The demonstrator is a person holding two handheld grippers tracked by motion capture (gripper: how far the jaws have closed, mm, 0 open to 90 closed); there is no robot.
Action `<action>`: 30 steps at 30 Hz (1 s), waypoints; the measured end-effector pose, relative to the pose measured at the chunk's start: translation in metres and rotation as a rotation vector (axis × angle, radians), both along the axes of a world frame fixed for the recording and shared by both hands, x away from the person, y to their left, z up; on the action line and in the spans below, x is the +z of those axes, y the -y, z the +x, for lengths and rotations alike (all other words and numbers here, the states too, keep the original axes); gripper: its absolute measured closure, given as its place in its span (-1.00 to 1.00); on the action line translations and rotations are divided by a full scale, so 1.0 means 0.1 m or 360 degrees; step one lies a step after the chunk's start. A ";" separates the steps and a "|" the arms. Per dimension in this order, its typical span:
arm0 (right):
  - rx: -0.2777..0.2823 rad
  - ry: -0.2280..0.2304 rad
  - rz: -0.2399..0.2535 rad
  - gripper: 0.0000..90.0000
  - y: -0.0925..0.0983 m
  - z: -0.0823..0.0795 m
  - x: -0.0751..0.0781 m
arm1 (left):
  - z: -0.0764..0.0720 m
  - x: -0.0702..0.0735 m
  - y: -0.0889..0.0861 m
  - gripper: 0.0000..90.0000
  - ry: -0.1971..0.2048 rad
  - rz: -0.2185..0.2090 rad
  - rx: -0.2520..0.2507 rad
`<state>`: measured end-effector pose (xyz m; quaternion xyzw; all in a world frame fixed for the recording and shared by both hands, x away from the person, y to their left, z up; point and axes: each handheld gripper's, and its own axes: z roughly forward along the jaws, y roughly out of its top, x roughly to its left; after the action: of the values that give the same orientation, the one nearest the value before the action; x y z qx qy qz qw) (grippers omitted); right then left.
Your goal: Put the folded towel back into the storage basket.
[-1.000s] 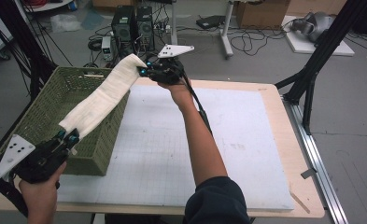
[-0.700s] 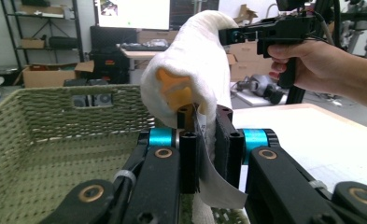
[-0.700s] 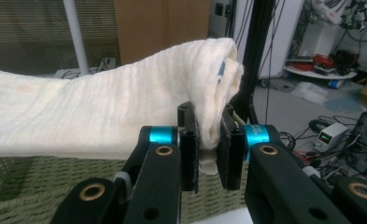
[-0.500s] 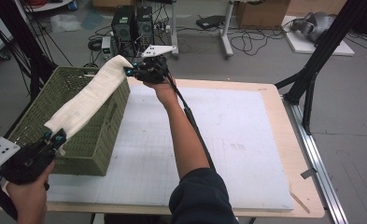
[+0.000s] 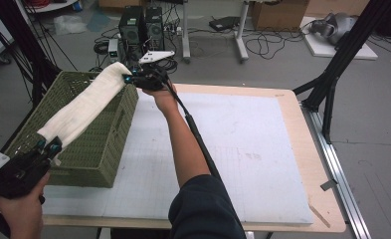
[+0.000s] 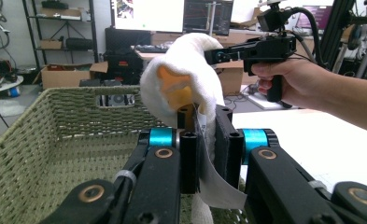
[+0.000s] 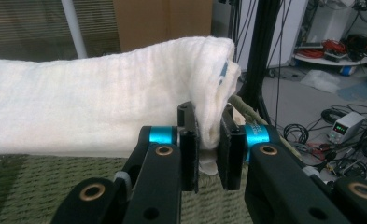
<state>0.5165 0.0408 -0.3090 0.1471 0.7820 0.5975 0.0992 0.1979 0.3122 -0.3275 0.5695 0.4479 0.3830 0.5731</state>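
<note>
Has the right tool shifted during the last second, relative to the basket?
Yes. The right tool, shut on the white towel, has moved left across the high view, from over the table's far edge to the green basket's far corner.

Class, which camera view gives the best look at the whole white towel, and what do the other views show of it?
The high view: the white towel stretches full length above the green basket between both grippers. The left gripper view shows one bunched end clamped in its jaws. The right gripper view shows the other end pinched, trailing off the left edge.

I can read no lettering anywhere; the monitors [image 6: 181,15] beyond the basket [image 6: 55,135] show text, perhaps, but too blurred.
</note>
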 end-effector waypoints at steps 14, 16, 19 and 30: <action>-0.0068 0.0001 -0.0104 0.81 -0.55 0.04 -0.06 | 0.00 0.00 -0.18 0.80 -0.0067 0.0003 0.0125; -0.0115 0.0018 -0.0183 0.74 -0.68 0.02 -0.06 | 0.05 -0.02 -0.21 0.56 -0.0167 0.0024 0.0195; -0.0241 -0.0029 -0.0225 0.12 -0.84 -0.01 -0.11 | 0.11 -0.08 -0.24 -0.56 -0.0285 -0.0071 0.0345; -0.0137 -0.0060 -0.0184 -0.08 -0.76 -0.12 -0.02 | 0.08 -0.03 -0.19 -0.56 -0.0228 -0.0047 0.0282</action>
<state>0.5041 0.1165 -0.3115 0.1859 0.8098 0.5437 0.1182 0.2055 0.3315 -0.3304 0.5450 0.5419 0.3839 0.5118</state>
